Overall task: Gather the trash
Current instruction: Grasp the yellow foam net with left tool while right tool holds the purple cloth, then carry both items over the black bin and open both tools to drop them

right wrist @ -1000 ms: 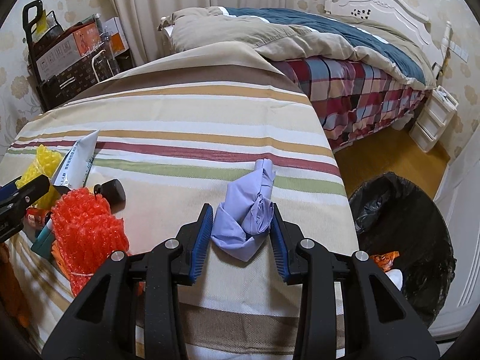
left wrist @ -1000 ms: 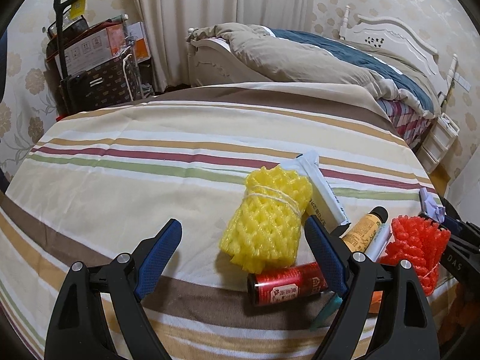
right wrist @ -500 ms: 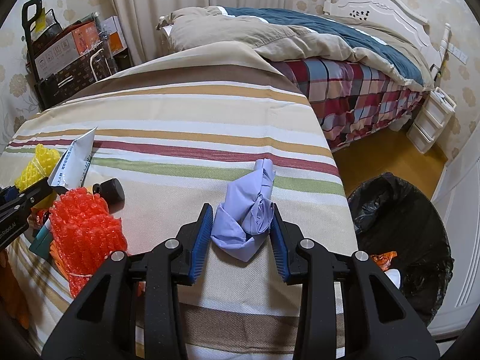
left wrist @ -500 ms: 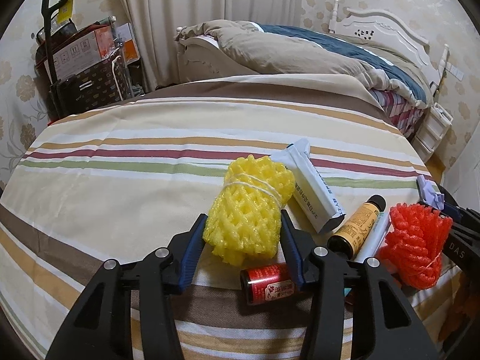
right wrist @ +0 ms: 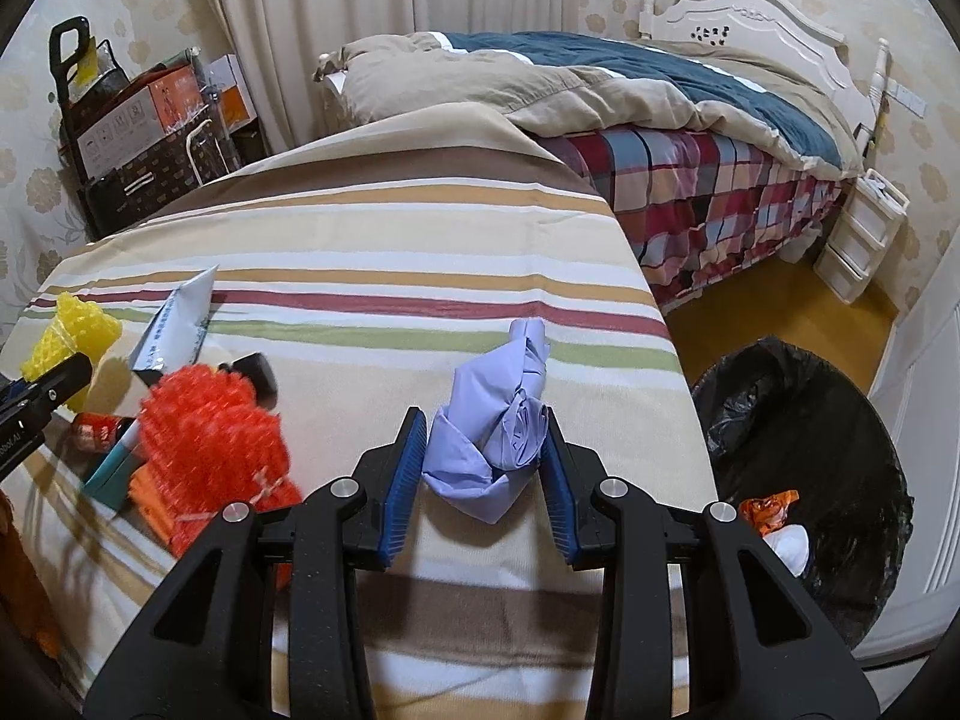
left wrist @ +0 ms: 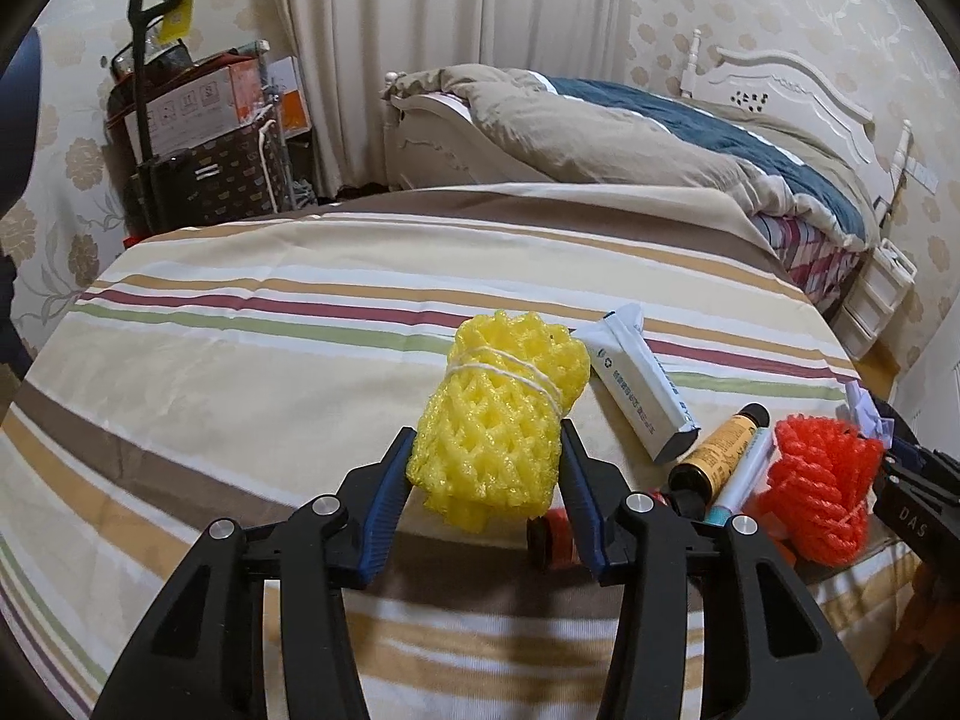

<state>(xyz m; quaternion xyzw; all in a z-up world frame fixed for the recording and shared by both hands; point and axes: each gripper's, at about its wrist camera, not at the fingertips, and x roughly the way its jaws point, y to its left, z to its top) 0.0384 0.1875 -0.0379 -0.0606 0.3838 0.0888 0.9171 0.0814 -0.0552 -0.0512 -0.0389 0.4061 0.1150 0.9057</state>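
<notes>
Left gripper (left wrist: 487, 471) pinches the yellow foam net (left wrist: 501, 414) at its near end on the striped cover (left wrist: 240, 372), right gripper (right wrist: 485, 459) pinches the lilac wad (right wrist: 501, 426); both look light, soft, squashy, best taken mid-bulk.

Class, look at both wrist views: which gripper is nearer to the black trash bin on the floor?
Right. The right gripper, shut on the purple cloth, is by the table edge beside the trash bin. The left gripper, gripping the yellow foam net, sits farther away.
</notes>
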